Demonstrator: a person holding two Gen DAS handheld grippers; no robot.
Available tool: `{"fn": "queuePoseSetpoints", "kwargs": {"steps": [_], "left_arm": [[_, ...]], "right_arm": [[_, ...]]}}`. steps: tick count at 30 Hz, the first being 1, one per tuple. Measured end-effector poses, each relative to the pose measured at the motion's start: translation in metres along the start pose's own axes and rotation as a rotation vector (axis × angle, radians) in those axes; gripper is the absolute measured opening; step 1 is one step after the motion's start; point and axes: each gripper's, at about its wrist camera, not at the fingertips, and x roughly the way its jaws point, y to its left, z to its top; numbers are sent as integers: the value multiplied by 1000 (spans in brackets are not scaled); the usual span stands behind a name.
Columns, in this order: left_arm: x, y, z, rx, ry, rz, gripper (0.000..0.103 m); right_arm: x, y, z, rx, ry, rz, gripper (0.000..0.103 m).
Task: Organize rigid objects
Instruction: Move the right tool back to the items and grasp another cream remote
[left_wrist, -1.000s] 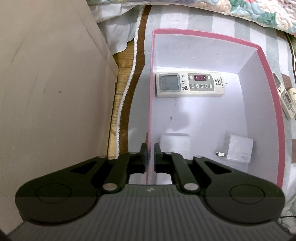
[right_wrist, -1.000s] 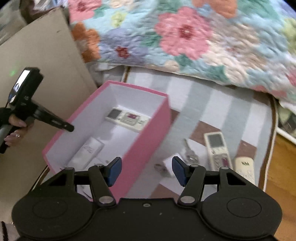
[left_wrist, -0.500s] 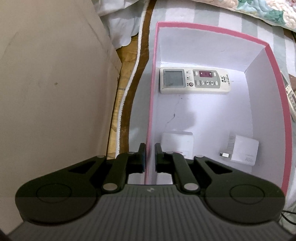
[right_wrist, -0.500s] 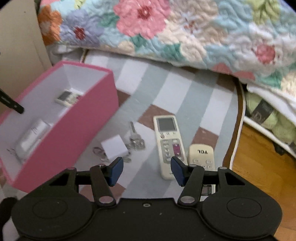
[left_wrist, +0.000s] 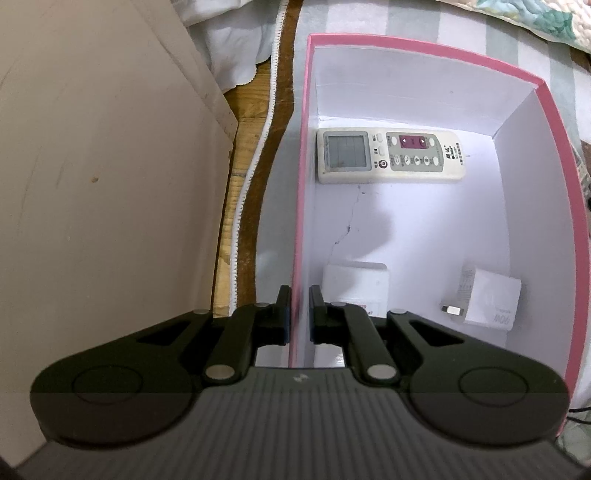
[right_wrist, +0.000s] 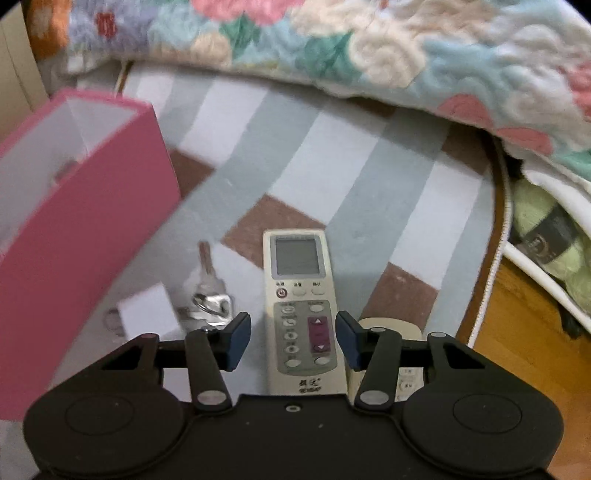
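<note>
While the left gripper (left_wrist: 299, 306) pinches the near left wall of the pink box (left_wrist: 554, 122), one finger outside and one inside, its jaws are clamped on that wall. Box interior is white. Against its far wall lies a white remote (left_wrist: 389, 156), lengthwise across the box, screen toward the left. A white flat block (left_wrist: 354, 282) sits just inside the gripped wall, partly hidden behind the gripper. A white charger (left_wrist: 489, 301) rests by the right wall, prongs pointing left. Left of the box stands a beige panel (left_wrist: 103, 166); a strip of wooden floor (left_wrist: 247, 107) shows between it and the striped mat's edge.

Right gripper (right_wrist: 293, 341) points down over a second remote (right_wrist: 301, 306) lying on the striped mat (right_wrist: 332, 155), screen end away. Its blue pads (right_wrist: 236, 341) flank the remote's button section, one on each side, not pressing it; the jaws have just been narrowing and stand apart. A smaller cream remote (right_wrist: 391, 328) lies just right of it, mostly hidden behind the right finger. Keys on a ring (right_wrist: 210, 295) and a white cube (right_wrist: 147, 314) lie left of the remote, beside the box's pink outer wall. A floral quilt (right_wrist: 369, 48) borders the mat's far side. View is somewhat blurred.
</note>
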Motion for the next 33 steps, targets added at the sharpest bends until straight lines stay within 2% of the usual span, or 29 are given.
{"fn": "queuePoseSetpoints", "kwargs": {"steps": [5,6,9,12,15,18,23,33], "left_arm": [[0,0,0,11,2,-2,7],[0,0,0,12,3,-1,7],[0,-1,1,16,-1,3,7],[0,-2,0,6,-16,9,6],[0,-5,-1,24,-23,24,6],[0,-7,-1,35,-28,31,7],[0,-3,-1,24,-29,20,6],[-1,-3,-2,25,-33,17,7]], "right_arm": [[25,5,5,-30,53,-39,59],[25,3,6,-16,36,-40,60],[30,-6,10,70,29,-33,65],[29,-6,7,175,24,-25,60],[23,5,0,159,-22,-60,60],[10,9,-6,199,-71,-13,60],[-14,18,-11,209,-124,-30,59],[-4,12,-34,346,7,79,59]]}}
